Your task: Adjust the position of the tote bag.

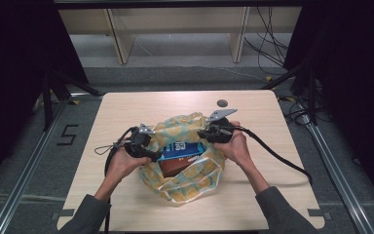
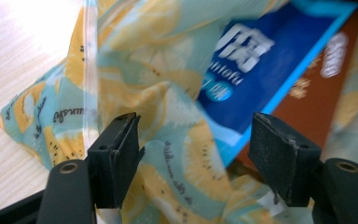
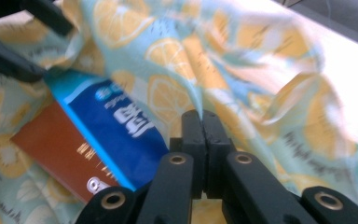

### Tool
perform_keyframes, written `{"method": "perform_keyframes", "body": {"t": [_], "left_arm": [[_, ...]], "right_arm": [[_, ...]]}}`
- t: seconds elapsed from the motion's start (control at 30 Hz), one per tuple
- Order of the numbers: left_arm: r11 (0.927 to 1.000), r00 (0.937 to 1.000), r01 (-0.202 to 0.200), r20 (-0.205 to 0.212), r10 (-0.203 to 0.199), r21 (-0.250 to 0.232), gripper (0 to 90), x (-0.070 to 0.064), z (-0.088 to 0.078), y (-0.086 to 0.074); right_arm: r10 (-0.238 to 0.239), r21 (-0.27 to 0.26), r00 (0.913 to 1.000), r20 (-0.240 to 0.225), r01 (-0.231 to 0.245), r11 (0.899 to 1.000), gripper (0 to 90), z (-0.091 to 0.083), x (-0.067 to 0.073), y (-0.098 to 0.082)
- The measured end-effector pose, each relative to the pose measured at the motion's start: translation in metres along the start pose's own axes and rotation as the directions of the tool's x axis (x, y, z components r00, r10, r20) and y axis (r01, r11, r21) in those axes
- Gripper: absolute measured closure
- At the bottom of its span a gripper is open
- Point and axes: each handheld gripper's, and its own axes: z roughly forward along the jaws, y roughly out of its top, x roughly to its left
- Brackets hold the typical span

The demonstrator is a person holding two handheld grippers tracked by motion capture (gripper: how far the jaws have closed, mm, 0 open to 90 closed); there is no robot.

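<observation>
A cloth bag (image 1: pixel 185 181) printed with yellow lemon slices lies in the middle of the table. A blue box (image 1: pixel 185 147) lies in its mouth on top of a brown box (image 1: pixel 175 166). My left gripper (image 1: pixel 153 155) is at the bag's left rim. In the left gripper view its jaws (image 2: pixel 196 158) stand open with loose bag cloth (image 2: pixel 158 70) between them, the blue box (image 2: pixel 270 70) and brown box (image 2: pixel 326 93) just beyond. My right gripper (image 1: pixel 202 134) is at the bag's right rim. Its jaws (image 3: pixel 201 121) are shut on a raised fold of the bag (image 3: pixel 214 60), beside the blue box (image 3: pixel 116 121).
The light wooden table (image 1: pixel 126 112) has bare surface on every side of the bag. A small dark round disc (image 1: pixel 222 103) sits near its far edge. Each gripper trails a black cable (image 1: pixel 277 156) across the table. Wooden frame legs (image 1: pixel 119 41) stand on the floor behind.
</observation>
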Motion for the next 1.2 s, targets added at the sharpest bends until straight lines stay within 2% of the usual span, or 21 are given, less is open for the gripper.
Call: {"method": "perform_keyframes", "body": {"t": [0.03, 0.13, 0.27, 0.3, 0.37, 0.4, 0.43, 0.47, 0.6, 0.73, 0.77, 0.8, 0.87, 0.93, 0.97, 1.0, 1.03, 1.07, 1.13, 1.17, 1.2], "left_arm": [[0.9999, 0.9999, -0.009, -0.009, 0.009, 0.012, 31.5, 0.001, 0.002, 0.000], [0.9998, 0.9997, 0.021, -0.012, -0.021, -0.004, 33.7, 0.002, 0.010, 0.000], [1.0000, 1.0000, 0.001, -0.008, -0.002, -0.009, 42.8, 0.008, 0.015, 0.001], [0.9998, 1.0000, -0.005, 0.007, 0.005, -0.021, 49.5, 0.009, 0.016, 0.000], [0.9984, 0.9980, -0.042, 0.045, 0.044, -0.036, 66.7, 0.011, 0.015, -0.001], [0.9985, 0.9979, -0.030, 0.055, 0.033, -0.047, 75.3, 0.010, 0.015, -0.002], [0.9980, 0.9972, -0.022, 0.070, 0.026, -0.059, 82.1, 0.011, 0.015, -0.003], [0.9972, 0.9956, -0.042, 0.081, 0.047, -0.062, 86.6, 0.012, 0.013, -0.005], [0.9937, 0.9895, -0.039, 0.135, 0.053, -0.105, 88.7, 0.005, 0.002, -0.015], [0.9872, 0.9764, -0.037, 0.205, 0.069, -0.155, 89.1, -0.006, -0.015, -0.027], [0.9849, 0.9695, -0.033, 0.234, 0.073, -0.170, 89.1, -0.006, -0.020, -0.030], [0.9796, 0.9624, 0.008, 0.268, 0.047, -0.201, 89.2, -0.008, -0.023, -0.031], [0.9713, 0.9537, 0.018, 0.296, 0.055, -0.237, 89.2, -0.007, -0.030, -0.032], [0.9684, 0.9586, 0.013, 0.279, 0.059, -0.249, 89.2, -0.002, -0.034, -0.028], [0.9660, 0.9615, 0.025, 0.271, 0.047, -0.257, 89.2, 0.000, -0.033, -0.026], [0.9615, 0.9647, 0.043, 0.262, 0.031, -0.271, 89.2, 0.005, -0.032, -0.024], [0.9610, 0.9666, 0.049, 0.255, 0.023, -0.272, 89.2, 0.008, -0.031, -0.023], [0.9607, 0.9693, 0.080, 0.245, -0.013, -0.266, 89.1, 0.013, -0.028, -0.021], [0.9637, 0.9800, 0.072, 0.198, -0.020, -0.257, 89.1, 0.023, -0.024, -0.020], [0.9656, 0.9802, 0.092, 0.193, -0.044, -0.243, 89.0, 0.031, -0.019, -0.019], [0.9656, 0.9802, 0.092, 0.193, -0.044, -0.243, 88.9, 0.031, -0.019, -0.019]], "right_arm": [[0.022, 0.002, 0.9998, -0.001, -0.022, 1.000, 90.0, -0.003, -0.002, 0.002], [0.050, -0.027, 0.9987, -0.006, -0.050, 0.998, 90.0, -0.006, -0.004, 0.005], [0.053, -0.038, 0.9983, -0.026, -0.054, 0.998, 90.0, -0.010, -0.008, 0.008], [0.050, -0.059, 0.9986, -0.018, -0.051, 0.997, 90.0, -0.009, -0.008, 0.008], [0.052, -0.044, 0.9984, -0.021, -0.053, 0.998, 90.0, -0.013, -0.009, 0.009], [0.048, -0.068, 0.9987, -0.014, -0.049, 0.996, 90.0, -0.012, -0.009, 0.009], [0.049, -0.054, 0.9985, -0.023, -0.050, 0.997, 90.0, -0.014, -0.010, 0.010], [0.048, -0.071, 0.9987, -0.018, -0.049, 0.996, 90.0, -0.013, -0.011, 0.010], [0.047, -0.040, 0.9989, 0.002, -0.047, 0.998, 90.0, -0.012, -0.017, 0.011], [0.057, -0.022, 0.9971, 0.051, -0.056, 0.998, 90.0, 0.001, -0.028, 0.011], [0.072, 0.012, 0.9960, 0.054, -0.073, 0.997, 90.0, 0.003, -0.032, 0.012], [0.085, -0.008, 0.9944, 0.063, -0.084, 0.996, 90.0, 0.009, -0.035, 0.012], [0.099, 0.014, 0.9926, 0.070, -0.101, 0.995, 90.0, 0.016, -0.041, 0.014], [0.102, 0.024, 0.9921, 0.074, -0.104, 0.994, 90.0, 0.026, -0.048, 0.015], [0.120, 0.072, 0.9909, 0.061, -0.124, 0.990, 90.0, 0.029, -0.050, 0.016], [0.114, 0.055, 0.9912, 0.068, -0.118, 0.992, 90.0, 0.036, -0.051, 0.014], [0.106, 0.089, 0.9914, 0.077, -0.112, 0.990, 90.0, 0.036, -0.052, 0.014], [0.105, 0.081, 0.9908, 0.085, -0.112, 0.990, 89.4, 0.038, -0.052, 0.014], [0.119, 0.080, 0.9882, 0.096, -0.127, 0.989, 81.3, 0.037, -0.051, 0.014], [0.120, 0.070, 0.9885, 0.092, -0.127, 0.989, 76.9, 0.035, -0.049, 0.014], [0.120, 0.070, 0.9885, 0.092, -0.127, 0.989, 76.9, 0.035, -0.049, 0.014]]}}
